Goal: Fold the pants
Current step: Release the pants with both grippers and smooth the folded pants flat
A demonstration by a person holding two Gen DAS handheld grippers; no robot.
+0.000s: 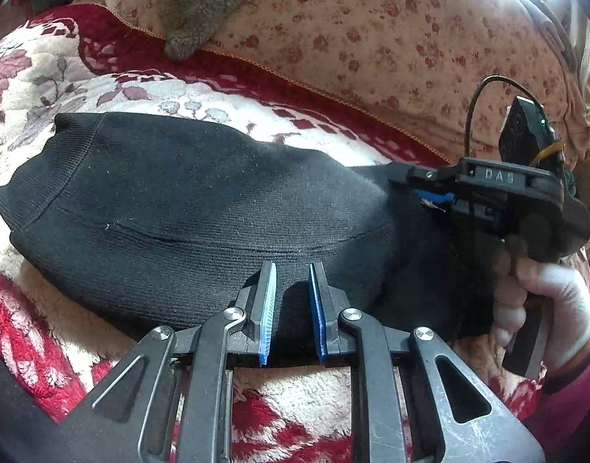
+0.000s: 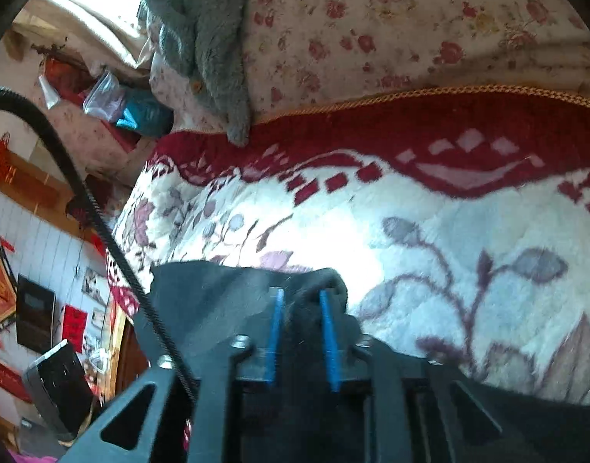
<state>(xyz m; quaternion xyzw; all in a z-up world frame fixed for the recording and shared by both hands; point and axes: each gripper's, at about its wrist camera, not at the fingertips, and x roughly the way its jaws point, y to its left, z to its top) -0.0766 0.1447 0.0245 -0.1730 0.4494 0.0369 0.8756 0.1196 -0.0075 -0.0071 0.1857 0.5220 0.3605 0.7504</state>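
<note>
Nearest in the left wrist view, the left tongs [image 1: 291,270] stand with a gap between their blue pads, and a pinch of black cloth sits between them; whether the pads actually clamp it cannot be told. The black knit pants [image 1: 186,200] lie folded into a thick, rounded bundle on the red-and-cream floral blanket [image 1: 44,77] of the bed, their ribbed fabric dusted with lint and crossed by a curved seam. At the bundle's right end, the right tongs [image 1: 401,173] reach in from the side, held by a white-gloved hand [image 1: 545,301].

In the right wrist view, the right tongs [image 2: 301,293] have bunched black fabric between their blue pads, which stand slightly apart; a firm grip cannot be confirmed. The near part of the pants is hidden under the tool body, and this view is blurred.

Farther back, a rose-print quilt [image 1: 372,38] is heaped beyond the blanket's gold-trimmed edge, with a grey fleece garment [image 1: 202,4] draped over it, cut off at the top. A clear plastic bag [image 2: 102,94] lies at the far left, its contents unclear.
</note>
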